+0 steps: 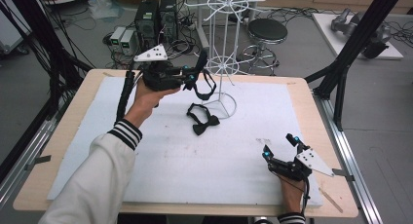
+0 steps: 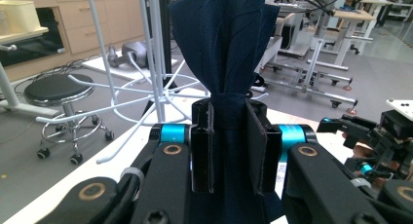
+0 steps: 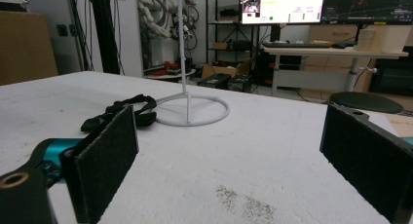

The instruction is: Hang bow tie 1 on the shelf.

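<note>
Bow tie clamped in left hand-held gripper (beside rack)

In the left gripper view, the dark bow tie is running off the top edge above the left gripper, its knot partly hiding between the pads and its lower wing sinking out of sight beneath them, while the white rack behind is losing its upper arms to the frame. In the right gripper view, the second bow tie is lying partly behind one pad of the right gripper, and the rack's pole is being cut off overhead.
</note>
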{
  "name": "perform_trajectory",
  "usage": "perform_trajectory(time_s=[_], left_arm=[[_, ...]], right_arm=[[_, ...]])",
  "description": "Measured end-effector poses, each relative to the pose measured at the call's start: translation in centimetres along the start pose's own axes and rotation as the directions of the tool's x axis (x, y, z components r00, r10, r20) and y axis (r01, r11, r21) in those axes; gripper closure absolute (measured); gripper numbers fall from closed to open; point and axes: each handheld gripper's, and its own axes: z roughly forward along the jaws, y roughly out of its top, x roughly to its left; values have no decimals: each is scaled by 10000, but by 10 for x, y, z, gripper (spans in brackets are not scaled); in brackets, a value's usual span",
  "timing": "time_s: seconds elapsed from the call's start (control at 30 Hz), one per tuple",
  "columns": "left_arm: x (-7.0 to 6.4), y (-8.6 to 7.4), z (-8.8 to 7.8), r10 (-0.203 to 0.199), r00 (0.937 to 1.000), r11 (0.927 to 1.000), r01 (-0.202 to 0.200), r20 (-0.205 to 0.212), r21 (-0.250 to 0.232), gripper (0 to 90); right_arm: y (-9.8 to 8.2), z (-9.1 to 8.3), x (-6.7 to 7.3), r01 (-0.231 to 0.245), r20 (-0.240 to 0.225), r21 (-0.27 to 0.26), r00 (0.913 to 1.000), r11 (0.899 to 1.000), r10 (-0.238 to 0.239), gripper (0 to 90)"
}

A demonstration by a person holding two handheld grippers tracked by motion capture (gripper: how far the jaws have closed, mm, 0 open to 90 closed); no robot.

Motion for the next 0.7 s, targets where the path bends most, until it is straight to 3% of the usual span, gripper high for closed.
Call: perform_trajectory(time_s=[0.7], left_arm=[[7,1,16,-74,9976,9985,111,-690,536,742]], right_arm=[[0,0,0,-36,-16,26,10000,10000,36,62]])
